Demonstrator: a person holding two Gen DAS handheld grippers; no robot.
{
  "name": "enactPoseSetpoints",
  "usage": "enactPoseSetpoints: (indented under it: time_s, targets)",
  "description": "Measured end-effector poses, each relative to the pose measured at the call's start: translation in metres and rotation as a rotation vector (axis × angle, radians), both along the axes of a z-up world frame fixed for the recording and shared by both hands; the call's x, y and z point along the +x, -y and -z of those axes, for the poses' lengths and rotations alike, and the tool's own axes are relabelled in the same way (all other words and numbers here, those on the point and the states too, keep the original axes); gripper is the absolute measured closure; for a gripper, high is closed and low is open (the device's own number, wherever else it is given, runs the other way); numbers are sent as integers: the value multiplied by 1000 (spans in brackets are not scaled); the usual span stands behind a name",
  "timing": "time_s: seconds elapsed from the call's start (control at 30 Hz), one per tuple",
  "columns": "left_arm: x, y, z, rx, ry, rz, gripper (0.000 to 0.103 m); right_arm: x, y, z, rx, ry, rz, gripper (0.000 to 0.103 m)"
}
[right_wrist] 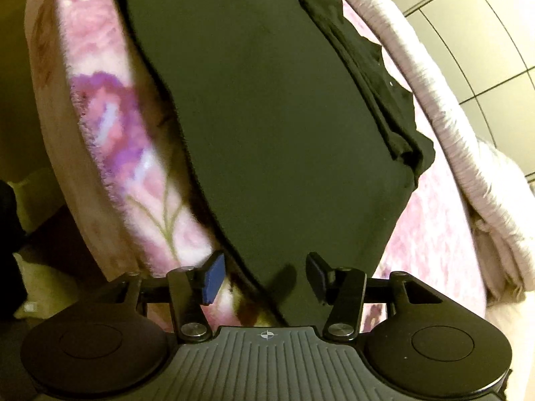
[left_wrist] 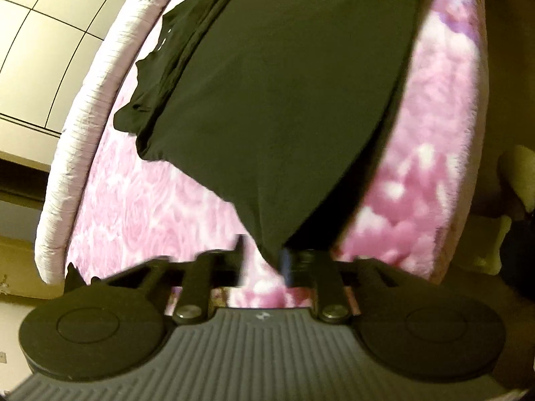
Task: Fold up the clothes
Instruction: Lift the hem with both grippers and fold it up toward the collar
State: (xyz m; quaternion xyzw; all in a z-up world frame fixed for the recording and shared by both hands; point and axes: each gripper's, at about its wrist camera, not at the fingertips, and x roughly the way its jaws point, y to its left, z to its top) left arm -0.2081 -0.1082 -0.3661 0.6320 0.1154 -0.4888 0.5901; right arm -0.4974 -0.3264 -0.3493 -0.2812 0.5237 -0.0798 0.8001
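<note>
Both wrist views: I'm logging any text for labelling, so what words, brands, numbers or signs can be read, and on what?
No readable words or numbers in either view.
Small crosshair mark, no letters: on the grey ribbed body of the right gripper.
Small pale mark, too blurred to read: on the body of the left gripper.
Tiny white specks, too small to read: on the black garment.

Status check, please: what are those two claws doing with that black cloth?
Left gripper and right gripper open. Black garment flat on pink blanket. Nothing in the way.
</note>
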Motion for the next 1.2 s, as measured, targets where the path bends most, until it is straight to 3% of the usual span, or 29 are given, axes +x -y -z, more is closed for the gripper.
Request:
enactPoseSetpoints:
  time_s: [0.03,0.07,0.1,0.13,0.23,0.3,0.47,0.67,0.7,0.73,0.83,1.0,1.2]
  targets:
    - [-4,0,3,2,14,15,59,0,2,-1,11,4,7,52]
    - [-9,0,7,4,35,39,59,0,3,-1,19,3,9,62]
    - [-12,1,10,4,51,59,59,1,3,-2,27,1,9,79]
    - [-15,3,13,3,66,77,59,1,4,-3,35,-1,8,84]
    - [-18,9,20,18,109,125,58,3,7,-6,45,0,24,90]
    - [-14,10,10,-4,65,96,56,5,10,-9,51,2,34,90]
    - [-17,-9,6,15,15,141,53,5,14,-18,62,12,52,91]
    - [-23,0,25,4,104,210,52,6,13,-11,56,-1,50,90]
    - [-23,2,26,0,113,214,60,6,12,-10,49,-3,46,90]
    - [-21,4,25,-2,108,201,78,6,12,-9,42,-5,41,90]
    - [-14,8,23,-1,88,157,91,-1,11,-6,3,-26,21,88]
    - [-10,7,21,-2,56,154,96,-17,14,5,-85,-57,-19,64]
    - [-3,10,15,-5,47,129,98,-23,26,5,-91,-39,-42,59]
